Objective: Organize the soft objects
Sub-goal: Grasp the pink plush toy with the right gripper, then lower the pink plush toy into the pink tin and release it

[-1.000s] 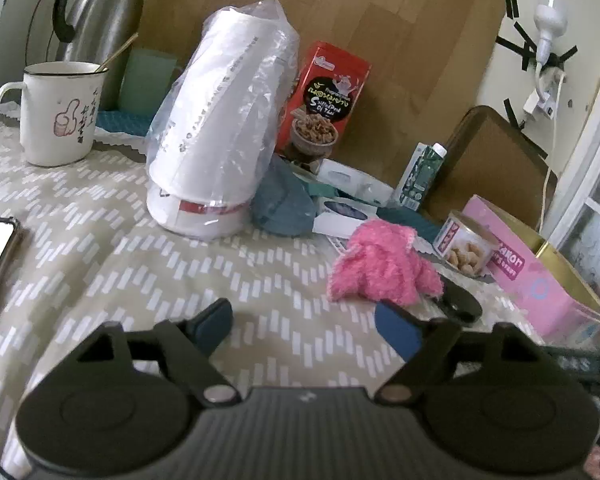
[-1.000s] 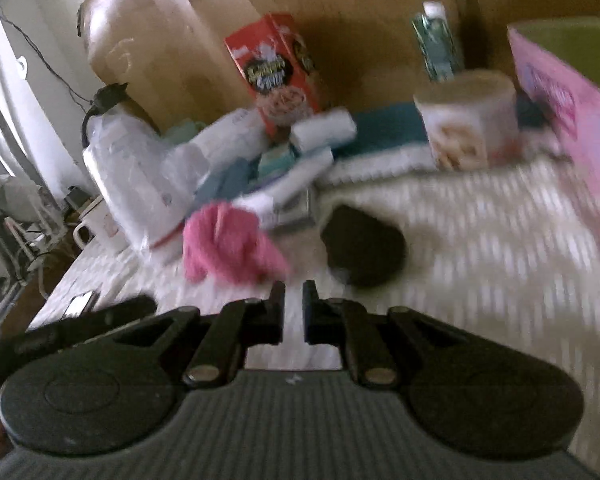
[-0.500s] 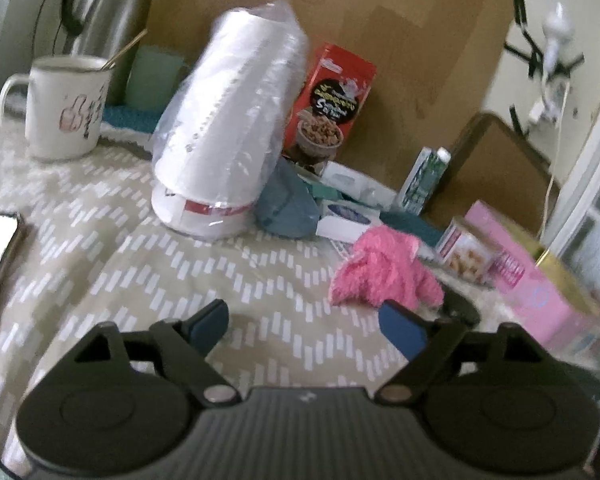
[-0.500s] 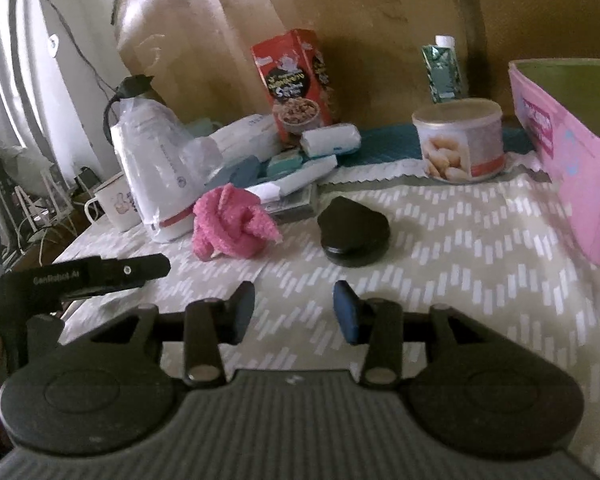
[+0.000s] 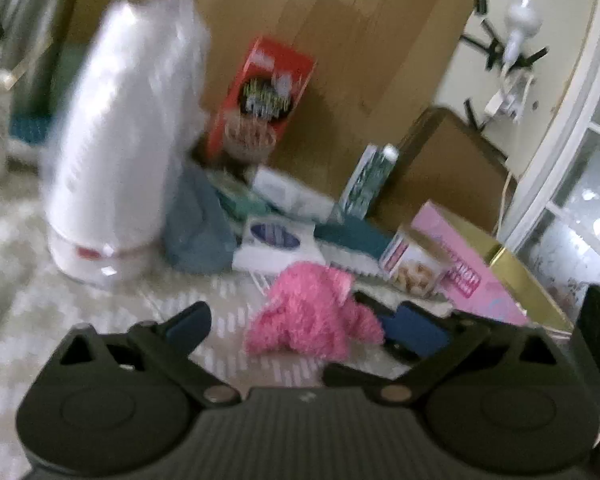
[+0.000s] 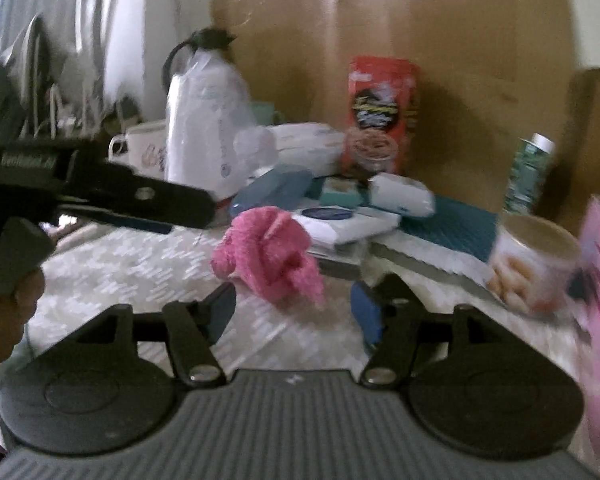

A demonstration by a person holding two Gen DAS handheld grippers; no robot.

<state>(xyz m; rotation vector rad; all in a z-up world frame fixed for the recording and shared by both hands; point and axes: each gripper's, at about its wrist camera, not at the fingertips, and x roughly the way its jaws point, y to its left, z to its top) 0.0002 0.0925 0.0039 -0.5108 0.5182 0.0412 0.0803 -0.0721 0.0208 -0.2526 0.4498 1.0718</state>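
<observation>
Right gripper (image 6: 294, 314) jaws apart, empty | left gripper (image 5: 300, 324) jaws apart, empty | pink fuzzy cloth (image 6: 270, 254) ungrasped on tablecloth (image 6: 140, 264) | progress: apparently nothing sorted yet.

Brown cardboard backdrop (image 5: 340, 40); cream wall (image 5: 496, 8) w/ taped plug; window (image 5: 580, 184) at right; daylight.

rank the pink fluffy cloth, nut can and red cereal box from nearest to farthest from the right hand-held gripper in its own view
From the right hand-held gripper:
1. pink fluffy cloth, just ahead, centre
2. nut can, right side
3. red cereal box, back, against the cardboard
</observation>
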